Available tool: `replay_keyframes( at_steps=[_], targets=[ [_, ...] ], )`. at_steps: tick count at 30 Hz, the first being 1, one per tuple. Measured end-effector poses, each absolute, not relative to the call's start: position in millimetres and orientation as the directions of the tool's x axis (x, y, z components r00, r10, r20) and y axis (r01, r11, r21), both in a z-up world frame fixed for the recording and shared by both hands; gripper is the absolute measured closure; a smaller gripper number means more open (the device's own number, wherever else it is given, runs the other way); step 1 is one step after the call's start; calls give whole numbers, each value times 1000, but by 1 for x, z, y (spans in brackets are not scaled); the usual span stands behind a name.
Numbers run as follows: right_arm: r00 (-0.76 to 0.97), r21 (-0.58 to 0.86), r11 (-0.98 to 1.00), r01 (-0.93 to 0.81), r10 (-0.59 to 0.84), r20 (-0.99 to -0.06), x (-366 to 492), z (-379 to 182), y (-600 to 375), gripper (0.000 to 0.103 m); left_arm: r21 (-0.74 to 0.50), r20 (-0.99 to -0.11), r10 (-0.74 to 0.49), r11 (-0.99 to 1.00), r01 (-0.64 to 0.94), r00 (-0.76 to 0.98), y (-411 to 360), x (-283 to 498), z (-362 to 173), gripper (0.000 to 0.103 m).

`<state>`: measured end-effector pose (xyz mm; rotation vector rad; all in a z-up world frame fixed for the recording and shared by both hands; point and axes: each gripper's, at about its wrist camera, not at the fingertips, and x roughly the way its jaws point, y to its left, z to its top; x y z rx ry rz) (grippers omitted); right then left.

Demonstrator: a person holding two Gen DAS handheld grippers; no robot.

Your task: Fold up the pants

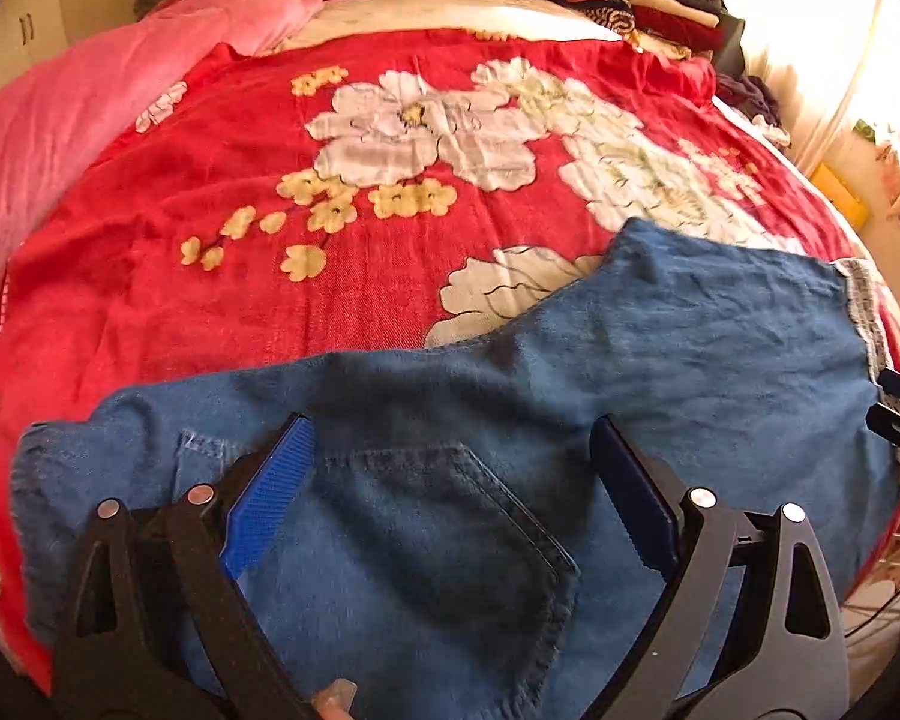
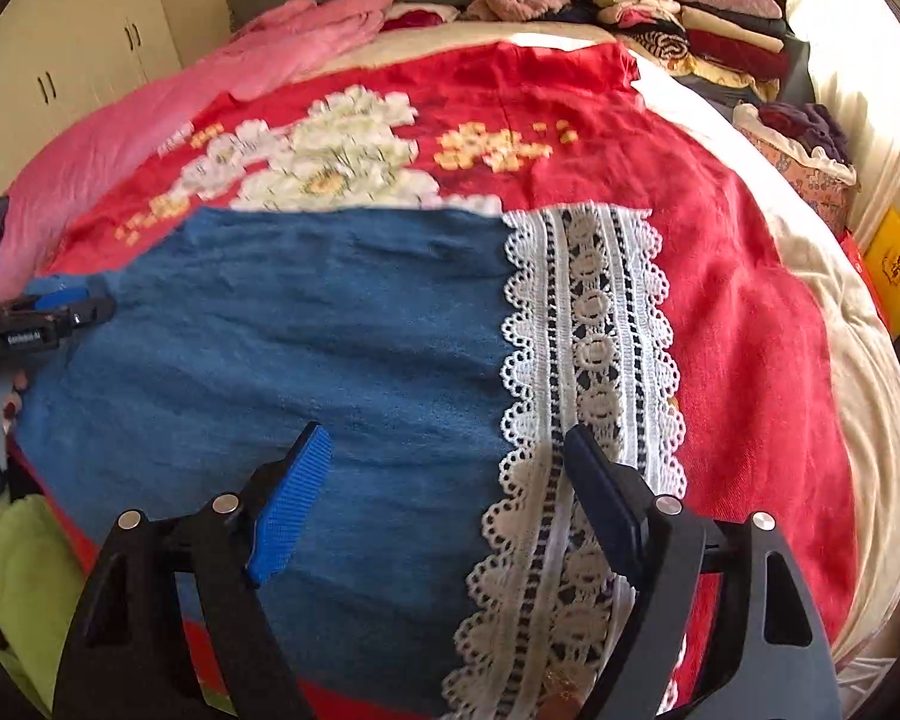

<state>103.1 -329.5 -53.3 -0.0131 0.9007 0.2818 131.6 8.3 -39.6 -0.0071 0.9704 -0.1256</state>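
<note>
Both claws spread wide, pinching nothing. Left gripper (image 1: 450,498) hovers right over denim pants (image 1: 660,360), fingers straddling the back pocket (image 1: 450,540). Right gripper (image 2: 447,504) sits over the pants' lace hem (image 2: 594,330), one finger over denim, the other over lace. Pants lie flat across the near edge of the red floral blanket (image 1: 360,312). Yellow box (image 2: 897,267) near right shows an unreadable emblem. Folded clothes pile (image 2: 690,18) far back.

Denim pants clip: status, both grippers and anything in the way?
Left gripper open above back pocket. Right gripper open over lace hem. Denim pants flat, unfolded on red floral blanket. Nothing obstructing.
</note>
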Motion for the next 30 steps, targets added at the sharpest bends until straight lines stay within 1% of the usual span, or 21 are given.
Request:
replay_keyframes(
  at_steps=[2, 6, 11, 15, 18, 20, 22, 25, 30],
  targets=[
    [599, 118, 962, -247, 247, -761, 92, -44, -330, 17, -90, -798, -149, 988, 130, 584, 6, 116, -25, 16],
    [604, 124, 957, -261, 262, -752, 71, -36, -327, 15, -53, -771, -164, 979, 195, 615, -12, 86, -9, 14],
    [577, 131, 946, -298, 288, -765, 47, -38, -318, 15, -4, -794, -163, 965, 264, 585, -39, 65, -18, 13],
    [543, 143, 949, -282, 281, -791, 40, -51, -322, 15, 74, -834, -91, 959, 273, 544, -53, 55, -40, 13],
    [496, 149, 953, -264, 267, -826, 39, -67, -327, 15, 96, -869, -62, 952, 290, 492, -59, 52, -56, 13],
    [490, 149, 952, -266, 267, -830, 39, -70, -328, 15, 111, -866, -53, 949, 294, 498, -60, 48, -56, 13],
    [496, 151, 951, -268, 271, -825, 36, -66, -327, 15, 104, -867, -59, 950, 296, 496, -59, 45, -54, 13],
    [528, 188, 944, -269, 308, -791, 29, -53, -333, 15, 87, -862, -76, 952, 293, 501, -58, 39, -48, 13],
    [569, 206, 949, -238, 308, -763, 20, -36, -349, 15, 91, -829, -99, 948, 306, 550, -65, 28, -26, 13]
  ],
)
